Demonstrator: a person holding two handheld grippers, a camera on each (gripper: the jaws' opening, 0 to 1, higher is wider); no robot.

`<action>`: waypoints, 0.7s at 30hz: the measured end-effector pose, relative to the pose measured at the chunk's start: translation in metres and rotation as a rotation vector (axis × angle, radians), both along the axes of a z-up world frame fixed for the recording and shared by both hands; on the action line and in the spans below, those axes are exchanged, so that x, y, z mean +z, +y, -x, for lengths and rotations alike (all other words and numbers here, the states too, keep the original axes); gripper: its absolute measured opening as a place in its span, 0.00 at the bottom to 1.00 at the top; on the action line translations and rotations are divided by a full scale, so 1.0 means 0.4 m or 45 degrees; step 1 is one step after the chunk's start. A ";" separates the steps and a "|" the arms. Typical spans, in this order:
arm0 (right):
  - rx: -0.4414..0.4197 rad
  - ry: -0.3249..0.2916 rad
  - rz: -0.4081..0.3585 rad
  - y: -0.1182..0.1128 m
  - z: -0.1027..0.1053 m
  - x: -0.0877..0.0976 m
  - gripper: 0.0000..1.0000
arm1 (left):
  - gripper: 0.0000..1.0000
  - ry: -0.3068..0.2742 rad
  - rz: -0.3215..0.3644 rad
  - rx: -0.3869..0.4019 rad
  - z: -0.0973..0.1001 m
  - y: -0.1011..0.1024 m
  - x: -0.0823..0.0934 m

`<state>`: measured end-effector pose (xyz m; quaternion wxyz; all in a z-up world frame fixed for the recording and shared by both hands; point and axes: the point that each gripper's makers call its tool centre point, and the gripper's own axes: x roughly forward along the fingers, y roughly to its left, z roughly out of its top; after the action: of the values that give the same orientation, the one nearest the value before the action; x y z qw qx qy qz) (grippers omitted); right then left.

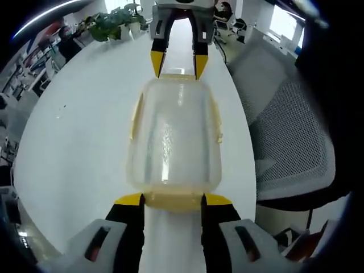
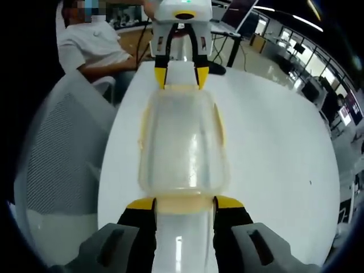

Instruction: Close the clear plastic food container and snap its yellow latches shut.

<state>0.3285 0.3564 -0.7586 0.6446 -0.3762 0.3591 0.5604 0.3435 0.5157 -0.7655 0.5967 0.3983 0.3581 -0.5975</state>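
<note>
White tabletop (image 1: 85, 142) runs long and narrow through an open office, and the clear food container (image 1: 173, 136) sits out on it with its lid on, long axis running straight from one gripper to the other. Left gripper (image 1: 172, 200), seen in its own view, has its 2 yellow-tipped jaws spread, bracketing the yellow latch (image 1: 173, 200) on the near short end; the tips stand at the 2 corners of that latch, and whether they press it I cannot tell. Across the container, the right gripper (image 1: 177, 65) faces back with its jaws parted too, tips just at the far short end. Switch to the right gripper view and it mirrors: right gripper (image 2: 185, 203) straddles its own end's latch (image 2: 185, 203), left gripper (image 2: 182, 77) stands opposite at the far end, container (image 2: 183, 142) between them. Yellow strips run down both long sides of the container, lying close against the walls. On room: in the left gripper view the table edge passes close on the right of the container, with a grey mesh chair (image 1: 290, 131) just beyond it, while the left side has wide bare table. Potted plant (image 1: 114, 24) sits at the far end. A seated person (image 2: 91, 48) in white shows beyond the table in the right gripper view.
</note>
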 end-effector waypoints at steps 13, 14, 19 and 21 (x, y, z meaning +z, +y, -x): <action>-0.011 0.017 0.012 -0.048 0.004 -0.004 0.37 | 0.37 -0.003 0.001 -0.009 0.005 -0.048 0.004; -0.012 0.016 0.011 -0.051 0.003 -0.003 0.37 | 0.37 -0.003 0.003 -0.008 0.003 -0.050 0.005; -0.022 0.013 0.009 -0.065 -0.004 -0.004 0.37 | 0.37 -0.009 0.010 -0.011 -0.008 -0.067 0.005; -0.026 0.022 0.016 -0.072 -0.004 -0.009 0.37 | 0.37 -0.009 0.008 -0.018 -0.008 -0.073 0.004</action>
<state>0.3303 0.3278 -0.7623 0.6449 -0.3717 0.3718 0.5547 0.3465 0.4865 -0.7640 0.5951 0.4009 0.3514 -0.6014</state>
